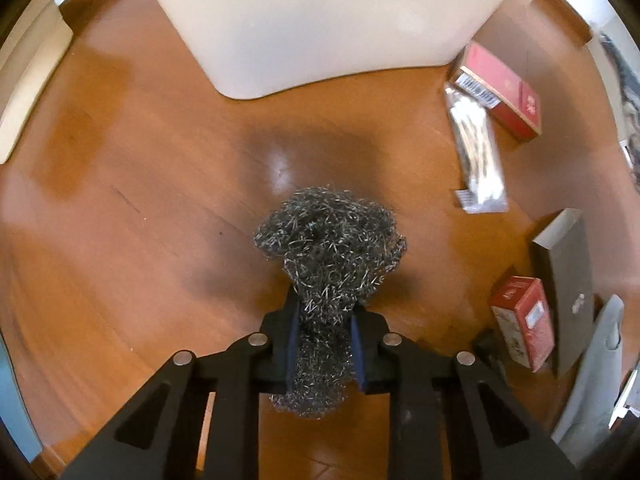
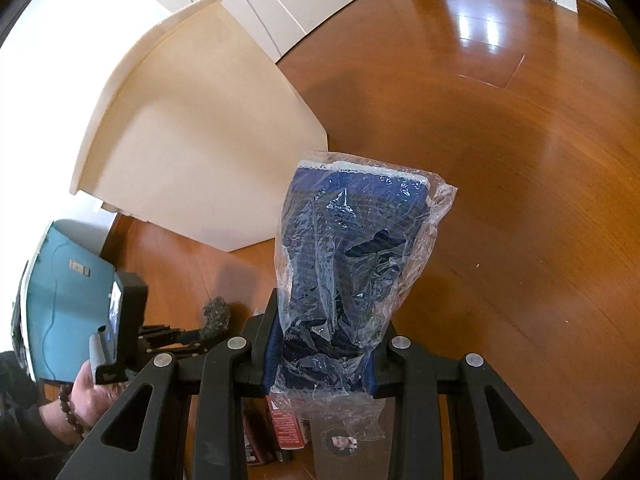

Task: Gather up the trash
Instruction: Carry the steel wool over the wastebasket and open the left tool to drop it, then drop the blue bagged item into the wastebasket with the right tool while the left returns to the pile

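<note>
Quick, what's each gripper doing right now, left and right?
Left gripper: shut on the steel wool scrubber.
Right gripper: shut on the plastic bag of blue cloth.

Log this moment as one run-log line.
left claw: shut on steel wool scourer | right claw: shut on bagged blue cloth | both lifted above wooden floor
</note>
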`<state>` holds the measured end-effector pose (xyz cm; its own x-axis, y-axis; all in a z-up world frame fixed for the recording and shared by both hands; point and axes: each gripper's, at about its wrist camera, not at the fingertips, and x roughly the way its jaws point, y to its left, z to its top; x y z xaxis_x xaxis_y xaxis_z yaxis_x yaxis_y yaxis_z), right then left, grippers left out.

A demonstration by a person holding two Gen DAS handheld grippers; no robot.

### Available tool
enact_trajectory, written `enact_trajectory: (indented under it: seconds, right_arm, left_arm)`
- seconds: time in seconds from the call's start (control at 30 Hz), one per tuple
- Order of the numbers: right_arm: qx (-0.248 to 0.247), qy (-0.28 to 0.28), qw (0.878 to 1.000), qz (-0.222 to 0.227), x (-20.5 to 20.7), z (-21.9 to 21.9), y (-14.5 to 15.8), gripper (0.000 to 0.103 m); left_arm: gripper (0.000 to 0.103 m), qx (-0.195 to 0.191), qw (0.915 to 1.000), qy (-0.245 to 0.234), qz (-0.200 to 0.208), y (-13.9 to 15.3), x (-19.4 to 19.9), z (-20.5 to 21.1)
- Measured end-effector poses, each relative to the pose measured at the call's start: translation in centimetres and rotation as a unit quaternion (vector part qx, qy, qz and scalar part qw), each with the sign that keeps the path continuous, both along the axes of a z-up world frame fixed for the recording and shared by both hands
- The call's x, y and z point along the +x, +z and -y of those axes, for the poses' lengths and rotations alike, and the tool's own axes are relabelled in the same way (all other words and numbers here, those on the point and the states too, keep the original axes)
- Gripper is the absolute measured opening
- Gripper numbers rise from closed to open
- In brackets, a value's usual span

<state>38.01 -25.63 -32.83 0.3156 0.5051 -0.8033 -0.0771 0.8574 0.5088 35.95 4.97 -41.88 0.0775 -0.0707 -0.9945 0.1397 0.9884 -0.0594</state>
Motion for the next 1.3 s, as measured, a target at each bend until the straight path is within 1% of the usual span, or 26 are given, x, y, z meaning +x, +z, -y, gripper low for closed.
enact_trajectory:
  seconds: [0.03, 0.1, 0.2, 0.27, 0.3, 0.33, 0.37, 0.4, 0.43, 0.47, 0.53, 0.6, 0.63, 0.7, 0.77, 0.83, 0.87, 0.9, 0.97, 1.03, 1.1, 1.13, 1.17, 1.3]
  right_arm:
    - [0.001, -0.003, 1.0, 0.001, -0.3, -0.2, 0.0, 0.033]
    - [0.003, -0.006, 1.0, 0.004, -0.9, 0.8, 0.8, 0.033]
    - [0.005, -0.008, 1.0, 0.01, -1.6, 2.6, 1.5, 0.033]
    - [0.008, -0.012, 1.0, 0.01, -2.2, 2.8, 1.2, 0.033]
    - [0.011, -0.017, 1.0, 0.01, -2.4, 3.0, 1.3, 0.033]
    - [0.012, -0.02, 1.0, 0.01, -2.8, 2.9, 0.9, 0.033]
    - [0.014, -0.022, 1.0, 0.011, -2.8, 3.2, 1.1, 0.033]
    - [0.016, -0.026, 0.999, 0.012, -2.9, 3.4, 1.3, 0.033]
    - [0.019, -0.03, 0.999, 0.013, -3.0, 3.9, 1.8, 0.033]
    - [0.02, -0.033, 0.999, 0.015, -3.1, 4.1, 2.0, 0.033]
    - [0.017, -0.034, 0.999, 0.02, -3.3, 4.5, 2.4, 0.033]
    - [0.006, -0.033, 0.999, 0.023, -3.5, 4.7, 2.5, 0.033]
    - [-0.01, -0.03, 0.999, 0.022, -3.6, 4.5, 2.5, 0.033]
    - [-0.054, -0.027, 0.998, 0.014, -3.8, 4.3, 2.2, 0.033]
    - [-0.08, -0.027, 0.996, 0.003, -3.9, 4.2, 1.8, 0.033]
    - [-0.095, -0.029, 0.995, -0.005, -4.0, 4.2, 1.4, 0.033]
    - [-0.101, -0.031, 0.994, -0.009, -4.1, 4.2, 1.2, 0.033]
    - [-0.105, -0.03, 0.994, -0.011, -4.2, 4.2, 1.1, 0.033]
    - [-0.113, -0.027, 0.993, -0.017, -4.4, 4.0, 0.8, 0.033]
    - [-0.116, -0.024, 0.993, -0.02, -4.6, 3.8, 0.6, 0.033]
    - [-0.12, -0.023, 0.992, -0.021, -4.4, 3.7, 0.5, 0.033]
    - [-0.122, -0.022, 0.992, -0.022, -4.3, 3.6, 0.6, 0.033]
    - [-0.123, -0.022, 0.992, -0.021, -4.3, 3.5, 0.7, 0.033]
    - [-0.132, -0.016, 0.991, -0.012, -4.1, 3.1, 0.7, 0.033]
  left_arm:
    - [0.02, -0.001, 0.9999, 0.006, 0.01, 0.8, -0.4, 0.1]
    - [0.02, -0.009, 0.9991, 0.025, 0.033, 2.7, -1.8, -0.3]
    - [0.02, -0.03, 0.9951, 0.047, 0.082, 7.5, -2.9, 0.5]
    - [0.02, -0.06, 0.9895, 0.043, 0.124, 11.8, -2.8, 2.3]
    - [0.02, -0.08, 0.9853, 0.036, 0.146, 14.2, -2.7, 3.3]
    - [0.02, -0.112, 0.9784, 0.025, 0.172, 17.2, -2.4, 4.2]
    - [0.02, -0.135, 0.9708, 0.013, 0.198, 20.0, -2.1, 5.1]
    - [0.02, -0.143, 0.9663, 0.005, 0.214, 21.7, -1.9, 5.8]
    - [0.02, -0.154, 0.9585, -0.005, 0.24, 24.3, -1.3, 6.4]
    - [0.02, -0.16, 0.9531, -0.007, 0.257, 26.0, -0.7, 6.5]
    - [0.02, -0.177, 0.9396, 0.005, 0.293, 29.7, 1.1, 5.7]
    - [0.02, -0.172, 0.9332, 0.017, 0.315, 31.6, 2.5, 4.4]
    - [0.02, -0.159, 0.9322, 0.025, 0.324, 32.2, 3.9, 3.7]
    - [0.02, -0.122, 0.9337, 0.04, 0.334, 32.0, 6.8, 2.5]
    - [0.021, -0.091, 0.9354, 0.049, 0.338, 31.7, 8.4, 1.7]
    - [0.021, -0.06, 0.9391, 0.066, 0.332, 30.5, 10.0, 1.4]
    - [0.026, -0.054, 0.9404, 0.074, 0.327, 30.4, 9.7, 1.1]
    - [0.028, -0.047, 0.9425, 0.08, 0.321, 29.6, 10.4, 0.9]
    - [0.039, -0.023, 0.9461, 0.088, 0.311, 28.1, 11.0, 0.9]
    - [0.042, -0.015, 0.9503, 0.092, 0.297, 27.3, 11.0, 0.9]
    - [0.057, -0.008, 0.952, 0.093, 0.292, 26.6, 10.5, 1.6]
    - [0.077, -0.01, 0.9516, 0.092, 0.293, 26.3, 11.3, 2.4]
    - [0.088, -0.015, 0.9498, 0.093, 0.298, 26.6, 10.9, 1.9]
    - [0.088, -0.018, 0.943, 0.096, 0.318, 27.3, 9.8, 1.5]
